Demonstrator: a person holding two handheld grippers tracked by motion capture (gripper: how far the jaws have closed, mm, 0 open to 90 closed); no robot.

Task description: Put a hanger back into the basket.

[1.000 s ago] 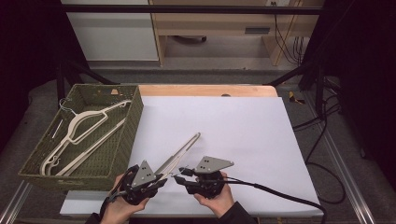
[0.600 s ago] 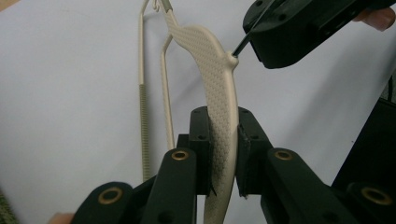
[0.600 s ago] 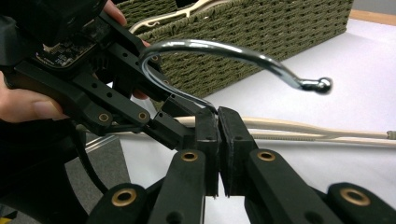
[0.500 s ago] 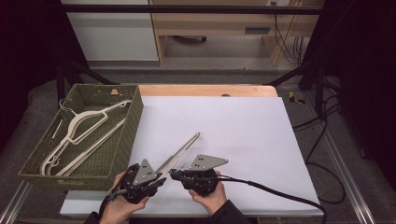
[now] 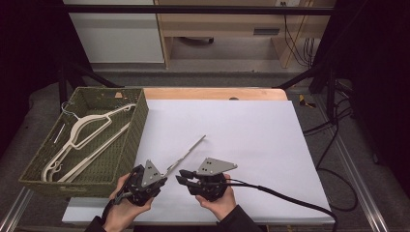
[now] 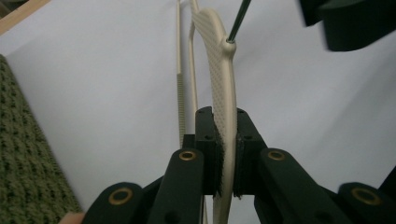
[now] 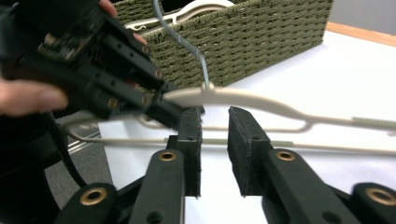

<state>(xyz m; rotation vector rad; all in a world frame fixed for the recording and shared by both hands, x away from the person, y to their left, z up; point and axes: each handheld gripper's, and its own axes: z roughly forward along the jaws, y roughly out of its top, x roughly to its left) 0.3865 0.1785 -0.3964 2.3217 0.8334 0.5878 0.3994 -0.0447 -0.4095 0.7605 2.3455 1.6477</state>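
Note:
A beige plastic hanger (image 5: 189,150) with a metal hook (image 7: 187,44) sticks out over the white sheet near the front edge. My left gripper (image 5: 164,178) is shut on its shoulder. In the left gripper view the pads (image 6: 227,126) pinch the textured arm (image 6: 223,84), and these jaws have just closed tighter on it. My right gripper (image 5: 180,177) faces the left one from the right. Its jaws (image 7: 215,116) stand apart and have just been opening, with nothing pressed between the pads. The hanger's neck (image 7: 252,100) runs just beyond its tips.
A green woven basket (image 5: 140,116) stands at the left with more beige hangers (image 5: 87,128) in it, close to my left hand. The white sheet (image 5: 251,130) covers the table. A black cable (image 5: 290,198) trails right from the right gripper.

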